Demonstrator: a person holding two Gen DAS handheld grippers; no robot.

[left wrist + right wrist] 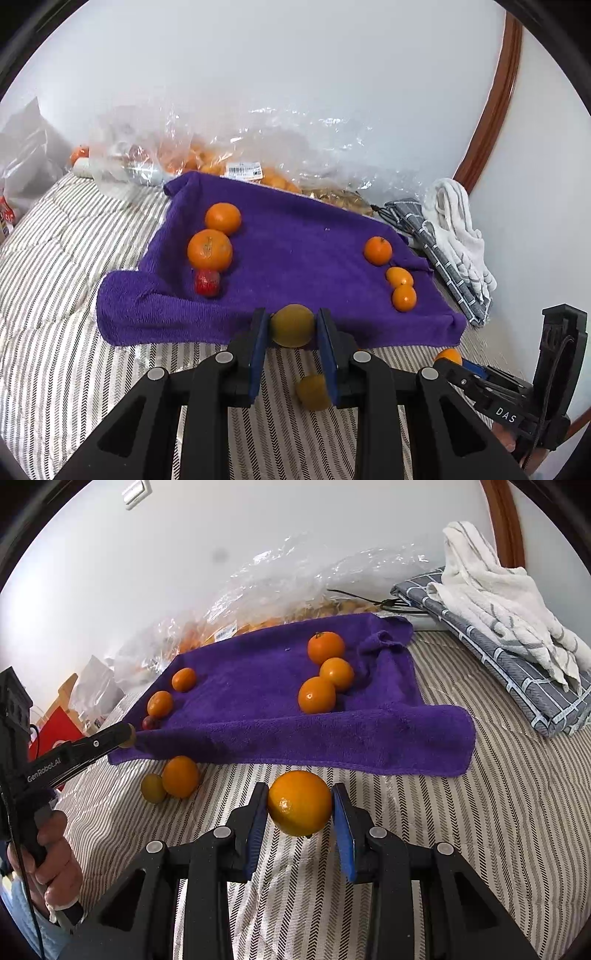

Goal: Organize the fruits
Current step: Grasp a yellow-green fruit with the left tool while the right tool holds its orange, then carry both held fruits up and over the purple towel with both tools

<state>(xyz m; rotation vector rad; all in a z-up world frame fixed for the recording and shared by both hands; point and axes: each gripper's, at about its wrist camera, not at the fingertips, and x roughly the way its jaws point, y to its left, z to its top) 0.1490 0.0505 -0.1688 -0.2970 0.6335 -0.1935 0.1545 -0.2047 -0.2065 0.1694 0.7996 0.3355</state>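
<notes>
While each gripper had a fruit clamped between its pads, both hung just short of the near hem of the purple towel [258,716] on the striped bedspread [461,830]. The left gripper [291,325] was closed on a small greenish-yellow fruit [291,325], its blue pads [258,350] pressing both sides; the right gripper [299,805] was closed on a larger orange [299,803] in the same way. By my reading, the step in hand was carrying these two to their groups on the towel. The towel seemed sorted by size: two big oranges [210,249] and a red fruit [207,282] lay at the left, three small oranges [400,284] at the right. To do it well, the holder should lift each fruit clear of the raised, rolled hem, lower it until it rests on the cloth, and only then ease the pads apart, since round fruit would likely roll on the soft slope. It should be set beside its group, not on top of it. Two more fruits, an orange [180,776] and a little green one [153,788], sat on the bedspread near the towel's left corner, not yet sorted. Beyond the far edge lay crinkled plastic bags [207,155] holding more oranges; at the far right a grey checked cloth [517,672] and a white one [498,590] were piled, well clear of the path. A hand [55,860] gripped the left tool's handle.
</notes>
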